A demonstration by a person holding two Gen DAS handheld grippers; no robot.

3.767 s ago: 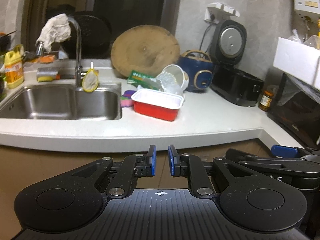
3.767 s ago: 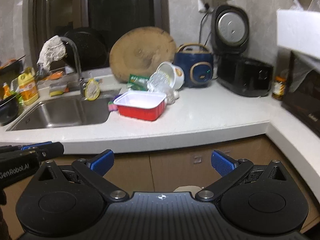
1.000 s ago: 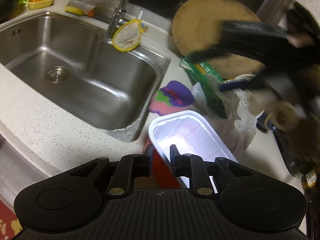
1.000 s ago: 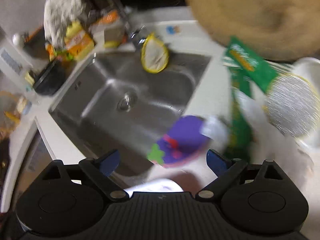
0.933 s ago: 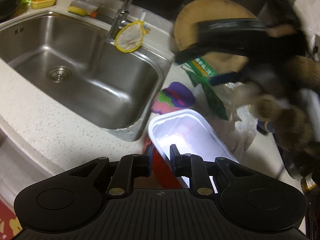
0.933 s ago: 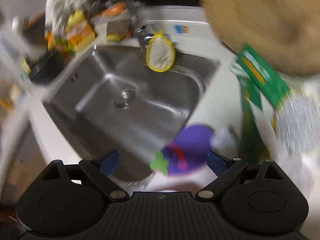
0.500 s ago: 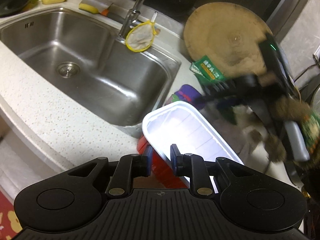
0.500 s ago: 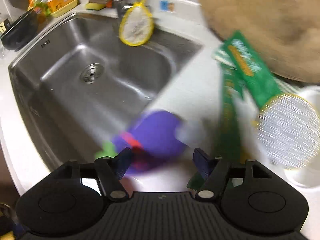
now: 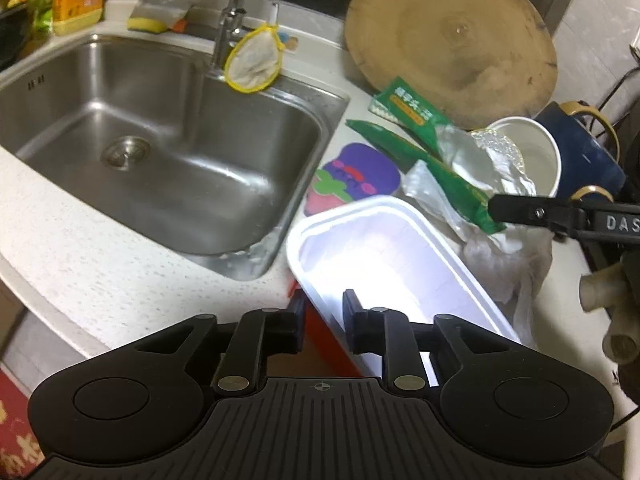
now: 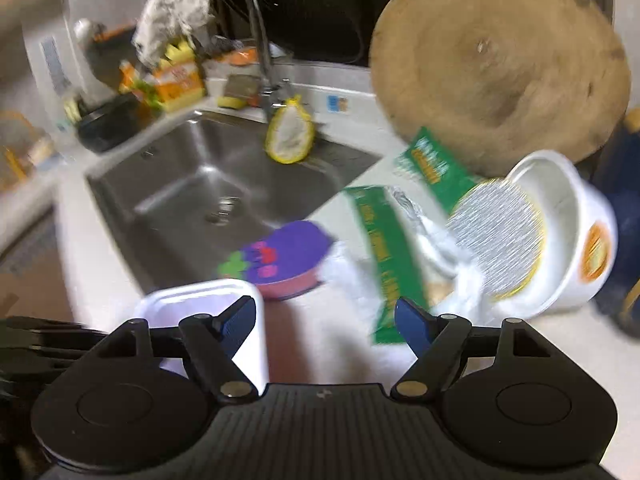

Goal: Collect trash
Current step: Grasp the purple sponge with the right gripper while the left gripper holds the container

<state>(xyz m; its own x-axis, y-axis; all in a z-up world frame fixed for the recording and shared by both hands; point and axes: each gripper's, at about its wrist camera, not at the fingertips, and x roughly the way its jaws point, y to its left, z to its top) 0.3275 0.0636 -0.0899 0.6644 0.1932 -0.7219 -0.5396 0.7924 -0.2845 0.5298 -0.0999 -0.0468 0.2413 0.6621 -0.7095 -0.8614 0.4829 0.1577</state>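
Observation:
My left gripper (image 9: 323,320) is shut on the near rim of a red tray with a white inside (image 9: 384,256), and holds it tilted beside the sink. The tray's corner (image 10: 208,296) also shows in the right wrist view. My right gripper (image 10: 325,320) is open and empty, low over the counter. A long green wrapper (image 10: 386,256) lies just ahead of its right finger; in the left wrist view that gripper's finger reaches the wrapper's (image 9: 432,160) end. A second green packet (image 9: 408,108), crumpled clear plastic (image 9: 508,256) and a white noodle cup with a foil lid (image 10: 556,232) lie behind.
A steel sink (image 9: 168,152) with a tap (image 9: 236,12) fills the left. A purple sponge (image 9: 356,176) lies by the sink's corner. A round wooden board (image 9: 452,40) leans at the back. A blue cooker (image 9: 580,148) stands at the right.
My right gripper has pulled back and lifted its view, and stands nearer the long green wrapper. The left gripper has raised and tilted the tray a little.

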